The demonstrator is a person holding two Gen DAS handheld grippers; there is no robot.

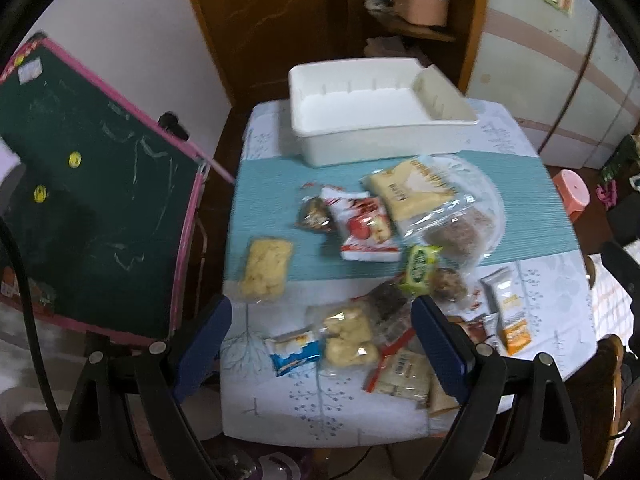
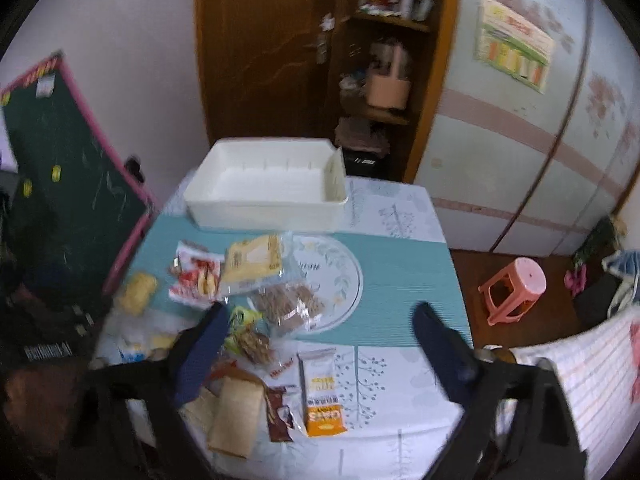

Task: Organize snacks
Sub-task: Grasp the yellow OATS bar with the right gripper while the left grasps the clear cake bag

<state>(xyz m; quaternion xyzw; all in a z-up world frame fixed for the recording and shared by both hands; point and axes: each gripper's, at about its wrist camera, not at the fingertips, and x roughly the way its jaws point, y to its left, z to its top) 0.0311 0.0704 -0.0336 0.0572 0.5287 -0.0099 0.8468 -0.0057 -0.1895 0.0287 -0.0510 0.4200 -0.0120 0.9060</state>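
On the small table (image 1: pixel 560 300), the snacks lie scattered across its near and middle parts, while the white bin (image 1: pixel 372 120) stands at the far edge with nothing visible inside it. The left gripper (image 1: pixel 322 328) hangs above the near left heap with its jaws spread wide and nothing between the pads. Between its blue fingers (image 1: pixel 438 344) in the left wrist view lie the blue-and-white packet (image 1: pixel 294 350), a clear bag of pale puffs (image 1: pixel 350 338) and, nearer, a red-edged cracker pack (image 1: pixel 402 374). Farther off and to the left sits a separate yellow puff bag (image 1: pixel 266 270); toward the middle are the red-and-white packet (image 1: pixel 366 226) and the big yellow packet (image 1: pixel 412 192), the latter lying partly on a clear patterned plate (image 2: pixel 340 276).

The right gripper (image 2: pixel 316 334) hovers over the near right side, jaws apart and empty, blurred in its own view. The orange-and-white sachet (image 2: pixel 322 396) lies on the cloth between its fingers, slightly nearer than the tips. A dark brown sachet (image 2: pixel 280 416) and a tan flat packet (image 2: pixel 236 416) lie to the left of it, by the left finger (image 2: pixel 202 354), and a green wrapped sweet (image 2: pixel 244 316) shows just beyond that finger.
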